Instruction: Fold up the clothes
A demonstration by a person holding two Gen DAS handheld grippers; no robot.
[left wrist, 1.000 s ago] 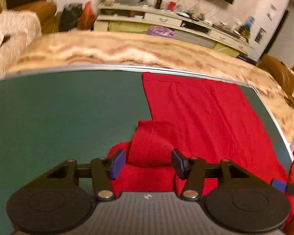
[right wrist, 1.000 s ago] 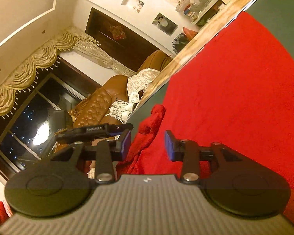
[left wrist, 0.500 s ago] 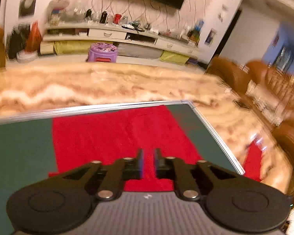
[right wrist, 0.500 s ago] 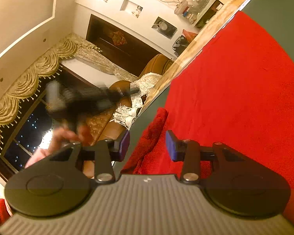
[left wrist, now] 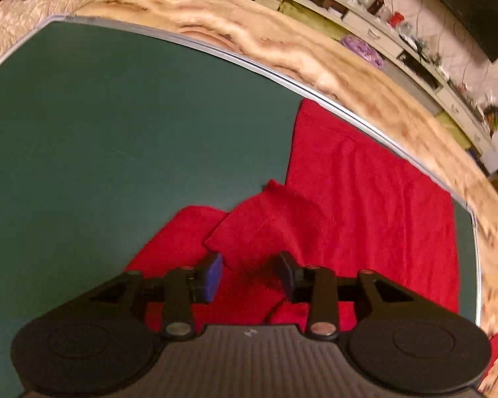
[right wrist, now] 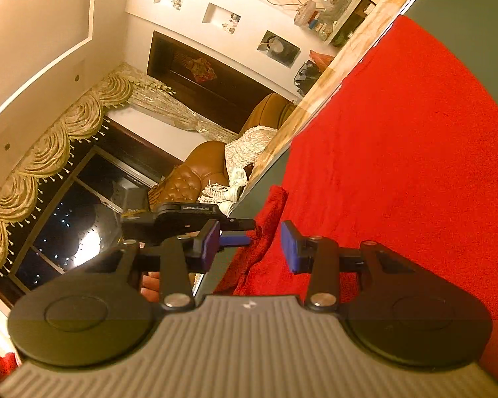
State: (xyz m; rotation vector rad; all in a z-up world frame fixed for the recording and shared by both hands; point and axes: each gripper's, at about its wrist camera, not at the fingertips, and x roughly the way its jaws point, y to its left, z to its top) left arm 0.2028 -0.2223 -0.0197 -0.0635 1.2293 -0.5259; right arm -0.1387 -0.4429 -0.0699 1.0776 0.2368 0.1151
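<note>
In the left wrist view we see the green mat (left wrist: 116,139) filling everything from nine o'clock up to twelve, with its silver edge and the marbled tabletop (left wrist: 282,49) curving beyond it. The red garment (left wrist: 375,205) lies flat on the mat from the centre out to three o'clock, and a folded flap of it (left wrist: 265,225) rises in a ridge just ahead of the left gripper (left wrist: 250,277). That gripper points steeply down at the cloth; its jaws have just been opening and now stand partly apart, with the ridge of cloth lying between the blue pads (left wrist: 214,277) but not pinched by them. In the right wrist view, the window and curtain sit at nine o'clock, a brown sofa (right wrist: 209,169) near the centre, and the left gripper's black body shows just behind our own left finger. The right gripper (right wrist: 250,247) is held partly apart; a bunched edge of the garment (right wrist: 269,229) stands between its pads without either pad pressing on it. The rest of the red cloth spreads towards three o'clock.
</note>
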